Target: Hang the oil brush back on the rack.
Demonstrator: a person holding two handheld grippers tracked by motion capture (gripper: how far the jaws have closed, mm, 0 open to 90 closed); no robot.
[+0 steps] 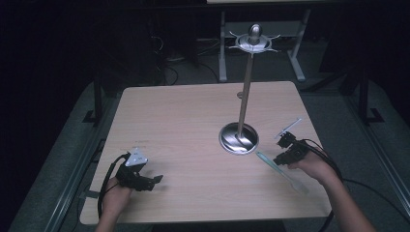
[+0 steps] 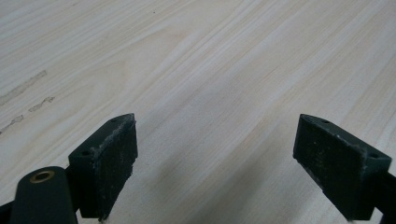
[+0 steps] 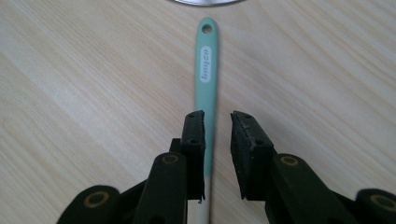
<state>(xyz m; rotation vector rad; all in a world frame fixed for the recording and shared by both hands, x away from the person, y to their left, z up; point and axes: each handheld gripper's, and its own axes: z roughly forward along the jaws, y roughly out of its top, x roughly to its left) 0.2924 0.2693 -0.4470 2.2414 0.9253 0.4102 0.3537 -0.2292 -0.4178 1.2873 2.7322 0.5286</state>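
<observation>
1. Left gripper (image 1: 153, 180): jaws wide apart, empty, low over the bare wooden table (image 1: 183, 125) near its front-left edge.
2. Metal stand (image 1: 240, 137): round base, tall thin post, hooked top; stands right of centre. It is likely top-heavy, so avoid knocking it.
3. Green-handled utensil (image 3: 206, 84): lies flat just beside the base. It appears light, stiff and smooth; grip mid-handle.
4. Right gripper (image 3: 217, 135): jaws narrowly apart, straddling the handle, not yet clamped.
5. Surroundings: dark room, grey floor.

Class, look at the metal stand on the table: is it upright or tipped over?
Upright. The stand rests flat on its round base, its pole rising straight to the hooked top. The table carries it beside the spatula.
</observation>
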